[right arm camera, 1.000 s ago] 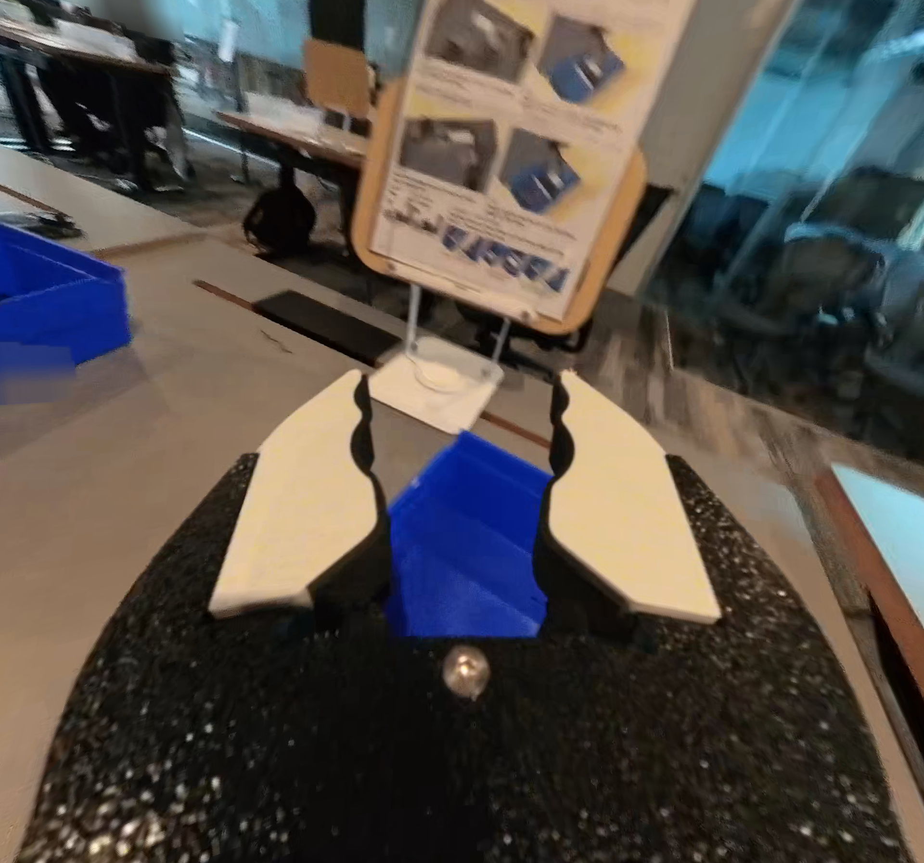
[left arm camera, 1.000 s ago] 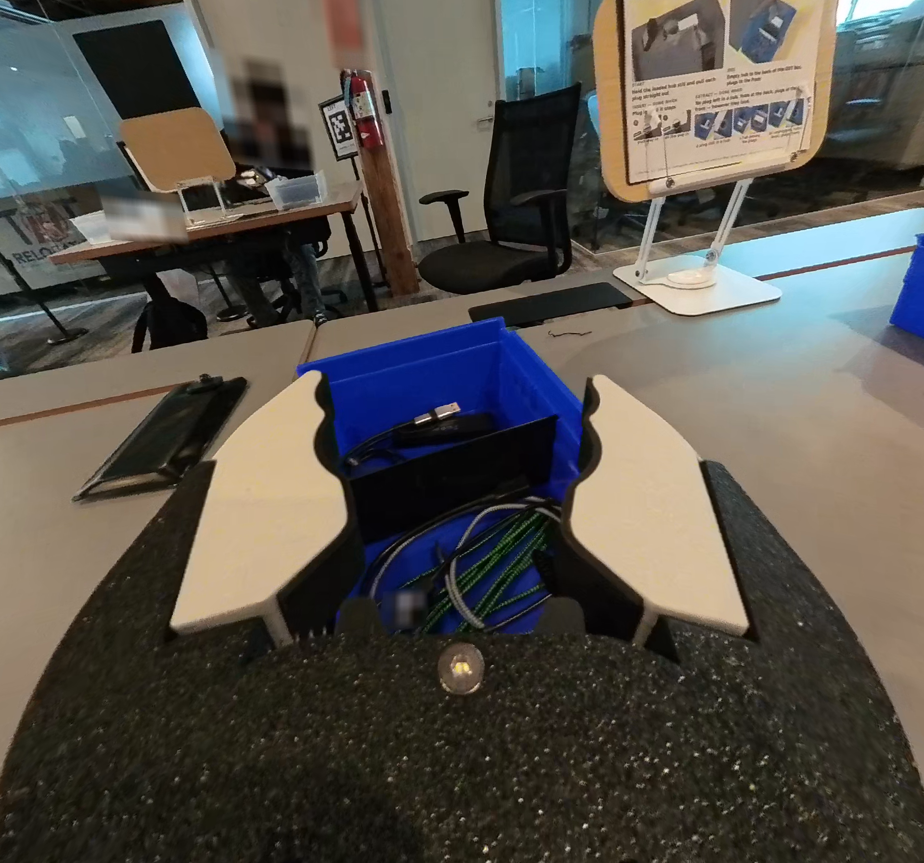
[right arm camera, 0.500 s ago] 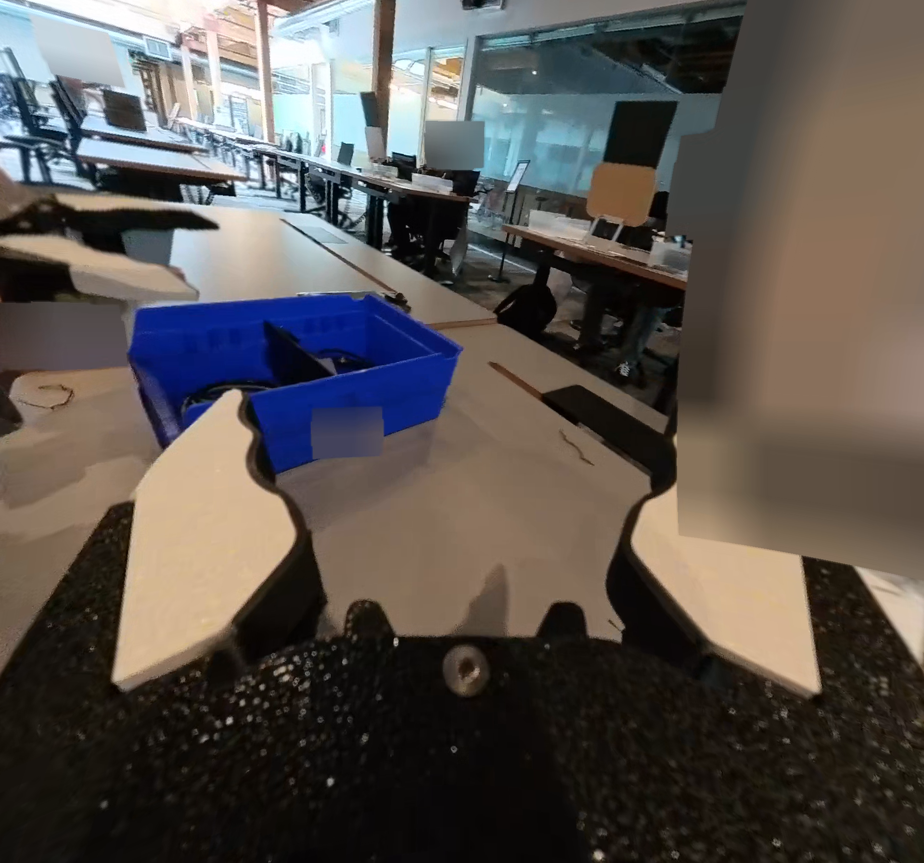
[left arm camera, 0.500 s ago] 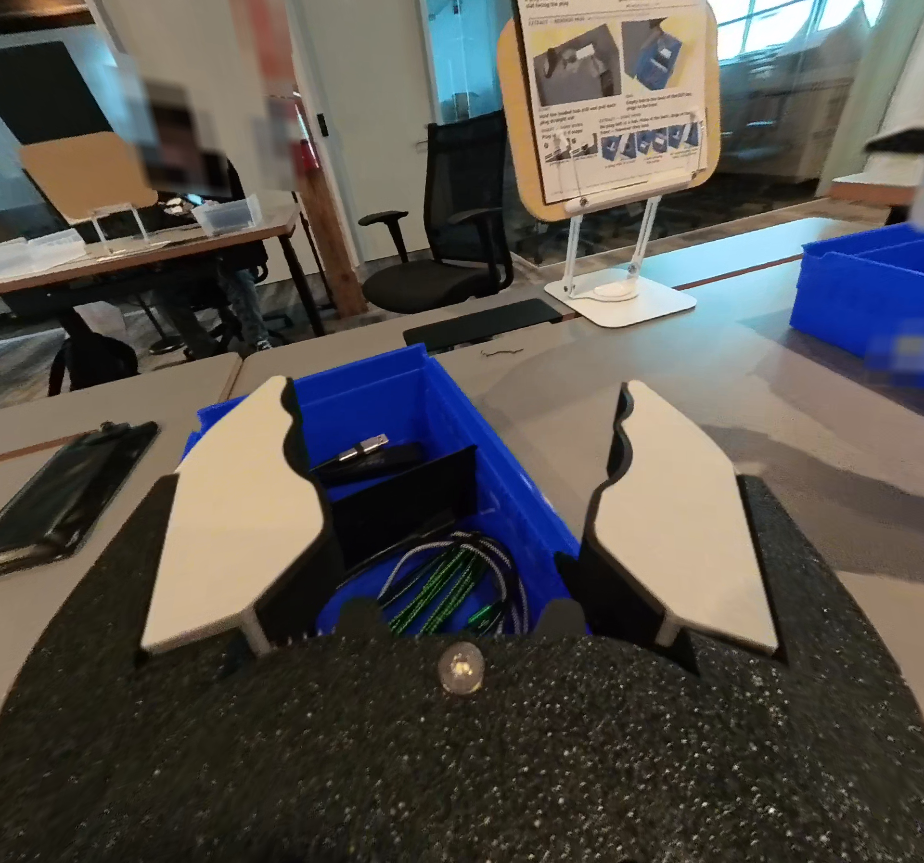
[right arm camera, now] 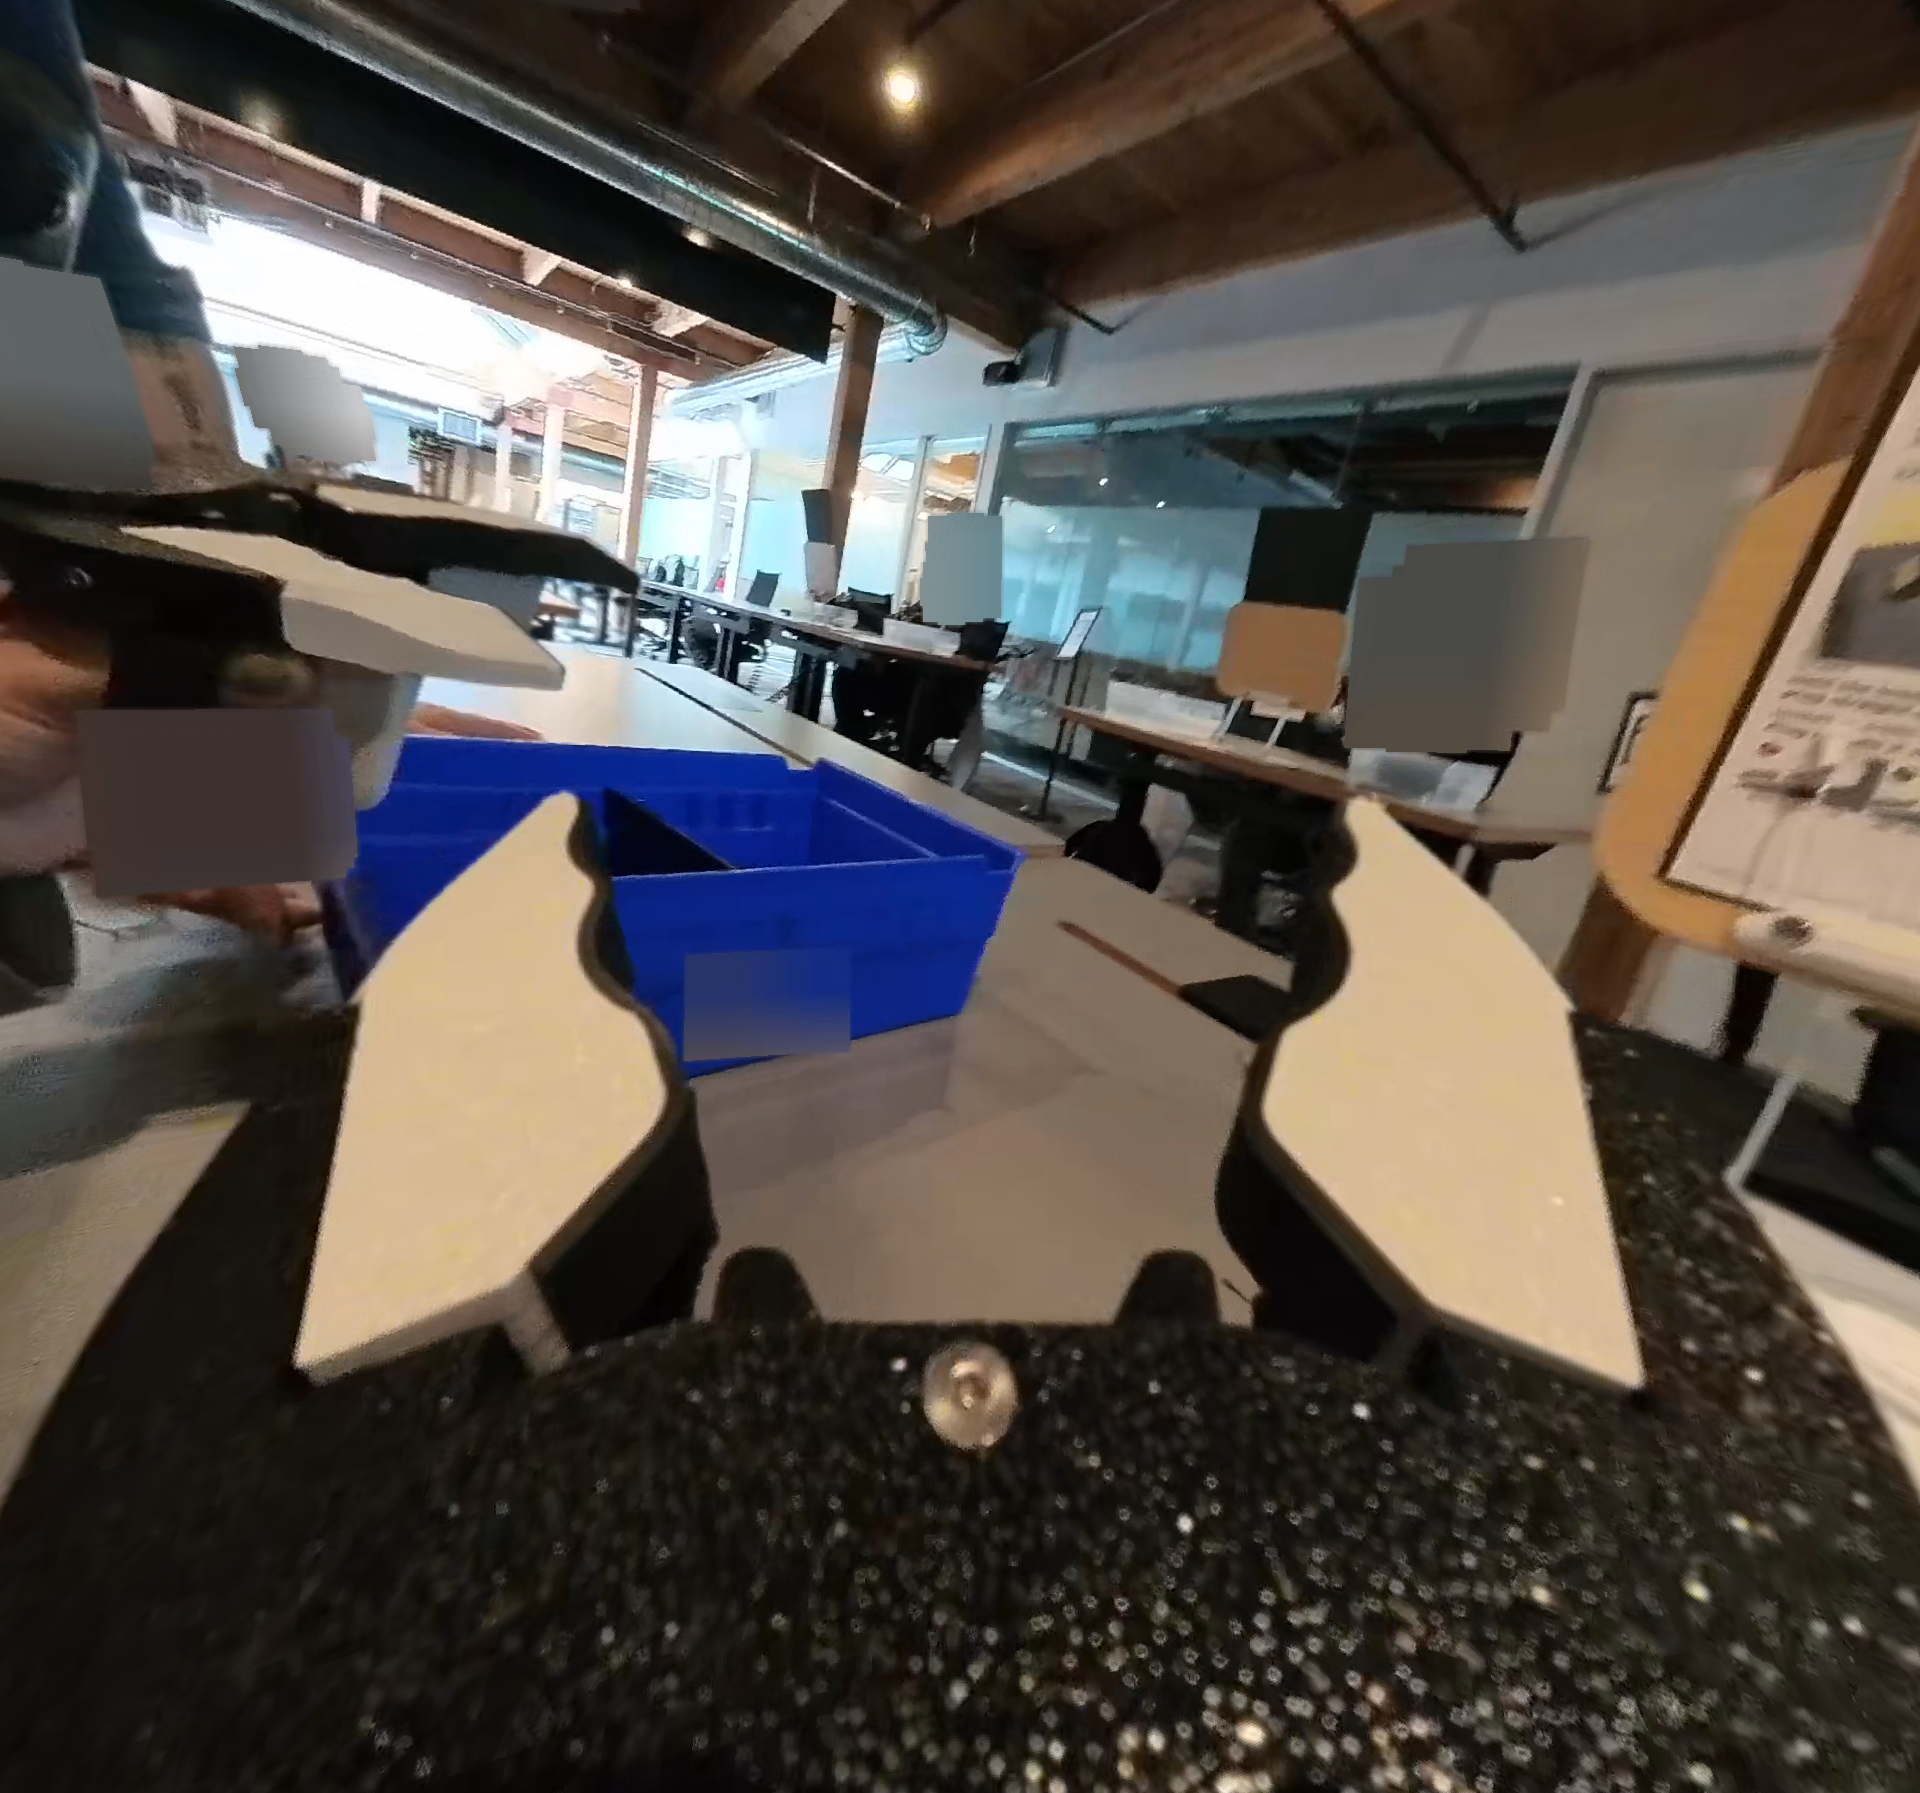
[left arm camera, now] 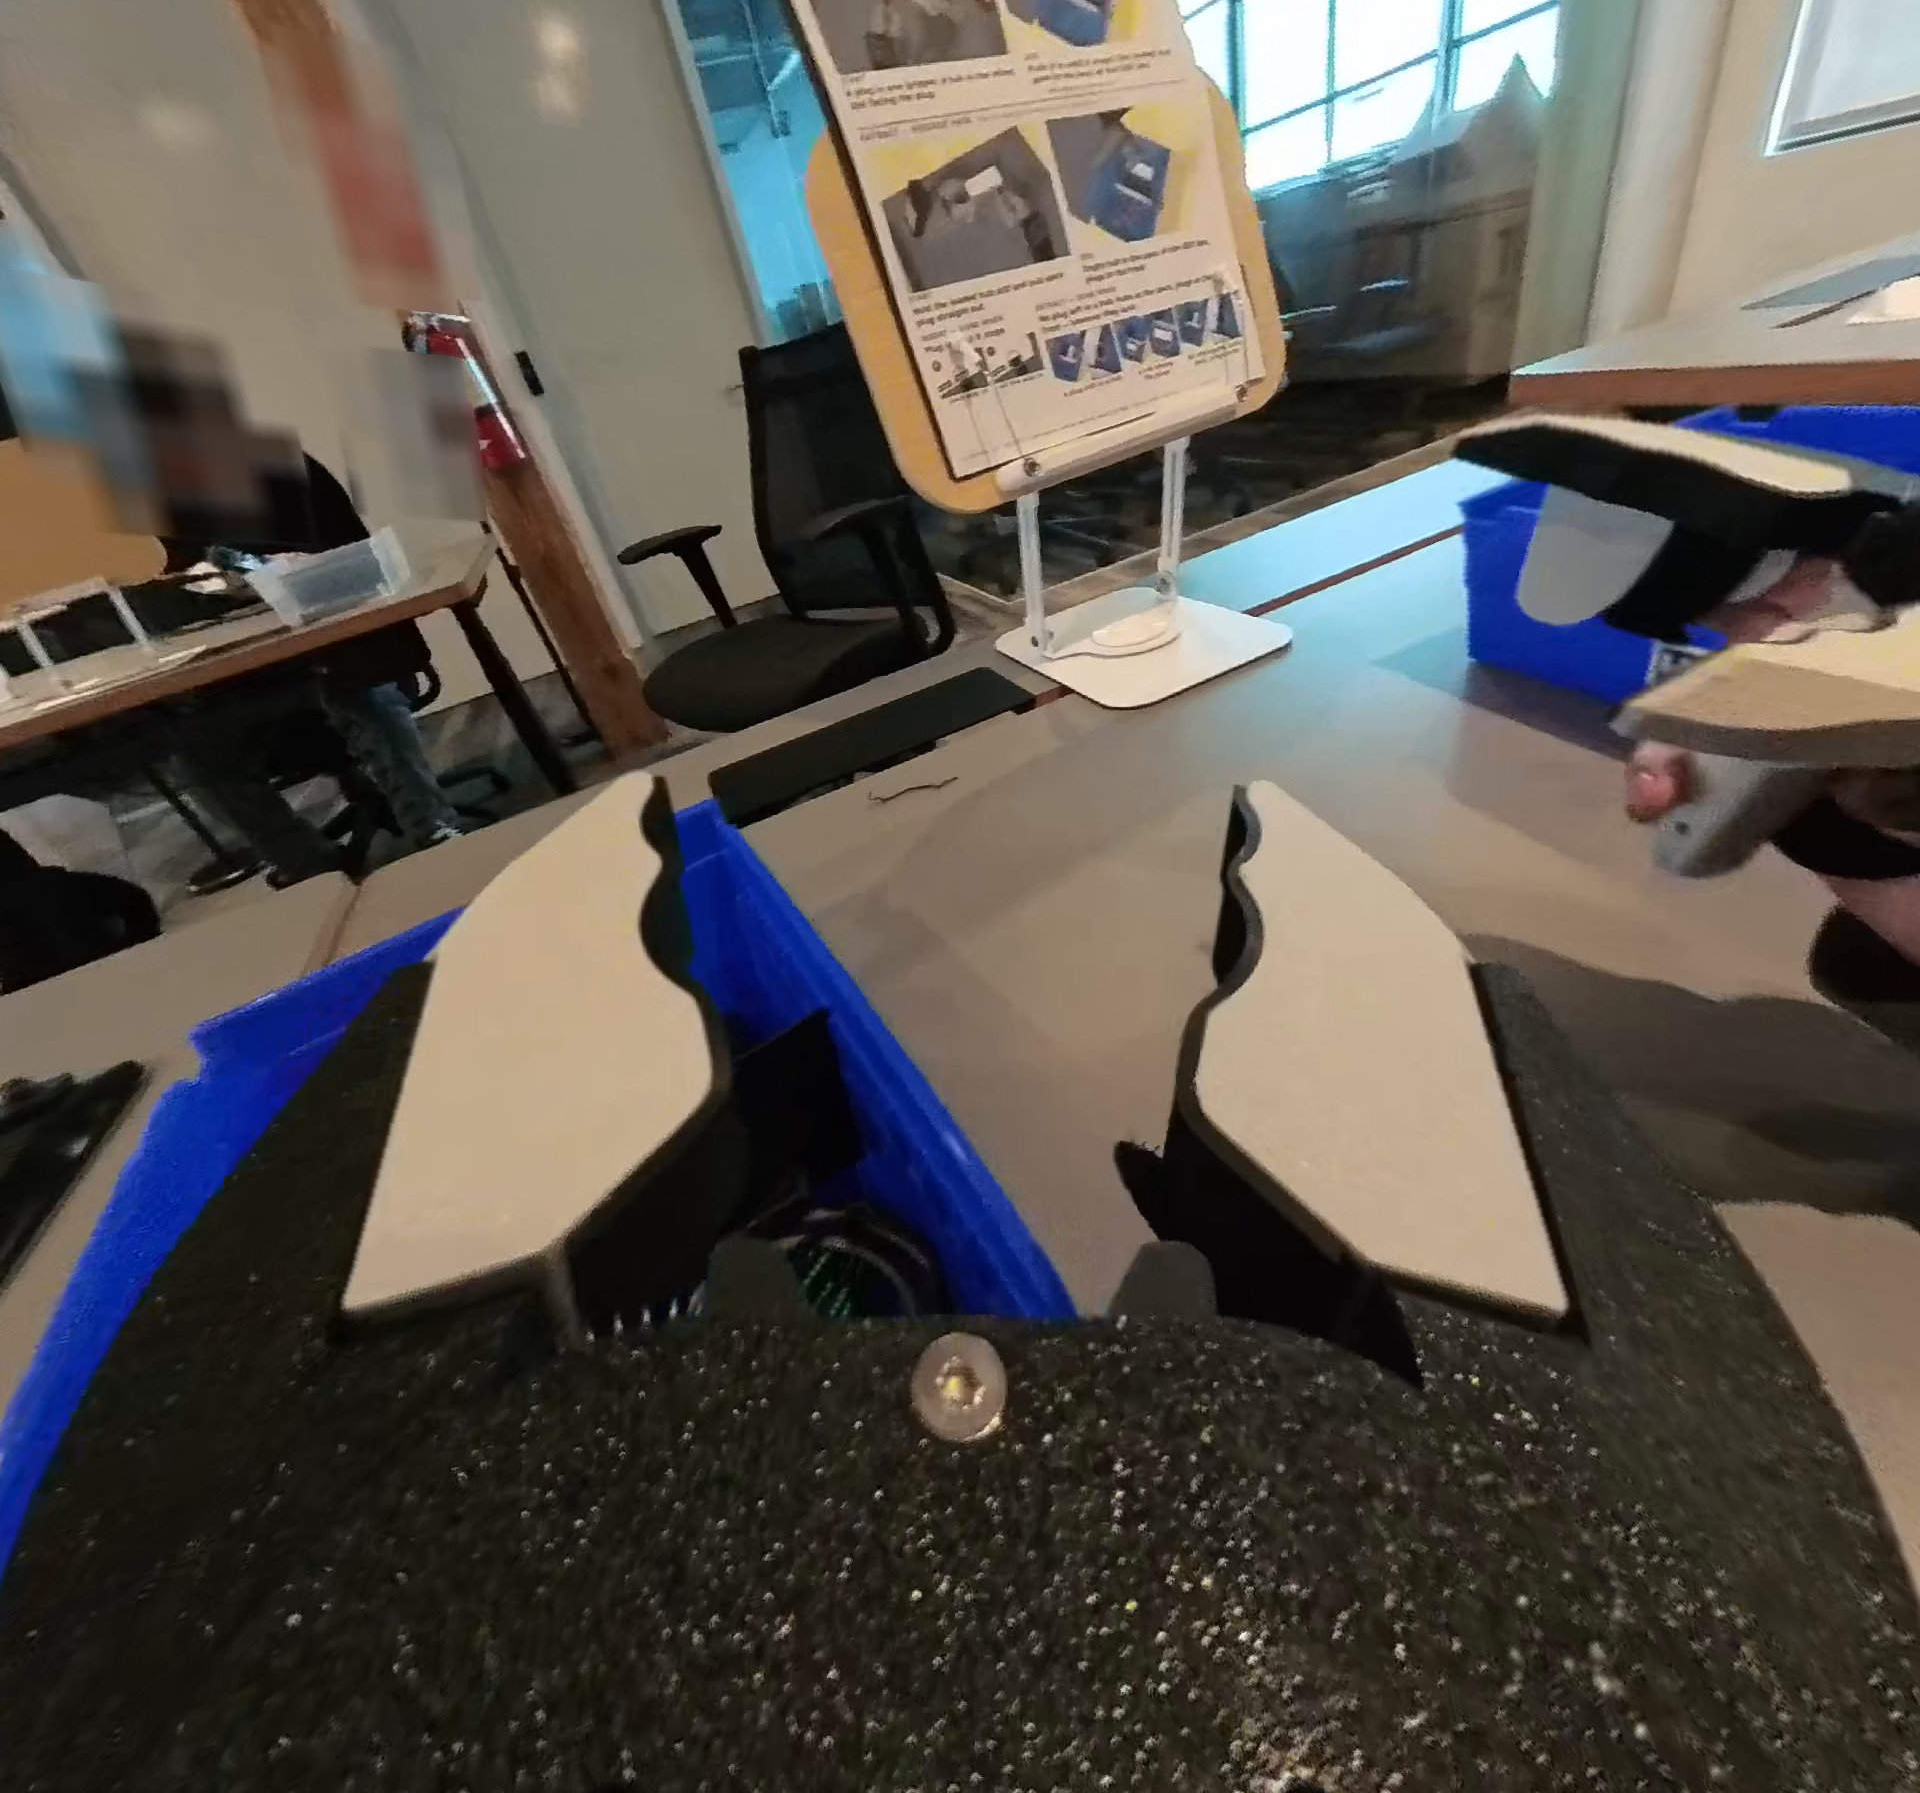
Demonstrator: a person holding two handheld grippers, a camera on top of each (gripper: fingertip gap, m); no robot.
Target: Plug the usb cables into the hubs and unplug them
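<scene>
A blue bin with a black divider sits on the grey table under my left gripper, which is open and empty above the bin's right wall. A bit of green and white braided cable shows in the near compartment; the rest of the contents are hidden by my left finger. My right gripper is open and empty, low over the table and facing the same bin. It also shows in the left wrist view at the right, held by a hand.
A second blue bin stands at the far right. An instruction board on a white stand stands at the table's back edge, with a black pad beside it. My left gripper shows at the left of the right wrist view.
My left gripper swung right, so the bin slid to the left of its view. My right gripper turned from the second bin toward the first bin and came close to the left gripper.
</scene>
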